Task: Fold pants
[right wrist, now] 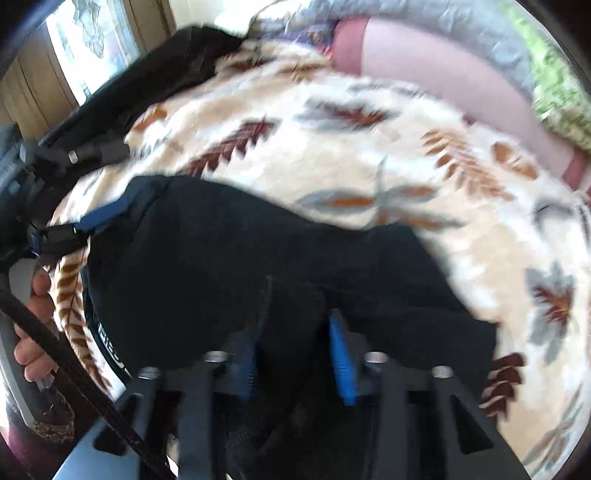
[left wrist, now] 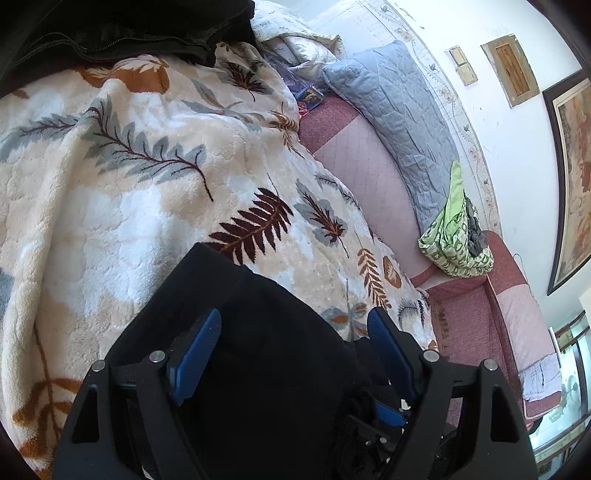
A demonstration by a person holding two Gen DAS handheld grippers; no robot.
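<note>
Nearest the left wrist camera, the black pants [left wrist: 258, 332] are lying bunched between the blue-padded fingers [left wrist: 195, 354] of the left gripper [left wrist: 295, 332]. Those fingers are being held wide apart, one on either side of the cloth; whether the pads are pressing on it cannot be told. The pants are resting on a cream fleece blanket [left wrist: 122, 206] printed with grey, rust and dark-brown leaves, which is spread over a bed. Past the blanket's edge a pink quilted sheet [left wrist: 369, 162] is showing, with a grey-blue quilted pillow [left wrist: 391, 110] and a green patterned cloth [left wrist: 458, 236] lying along the wall. Another dark garment with a zip [left wrist: 122, 33] is lying at the blanket's far end.

In the blurred right wrist view, the right gripper [right wrist: 295, 339] is being pointed steeply down at the pants [right wrist: 258, 251], with a ridge of the black fabric standing between its fingers [right wrist: 341, 362]. The gap there is narrower, yet a firm grasp cannot be confirmed through the blur. At the left edge, the left gripper [right wrist: 92, 206] is reaching onto the same garment, and a hand [right wrist: 35, 314] is gripping its handle.
</note>
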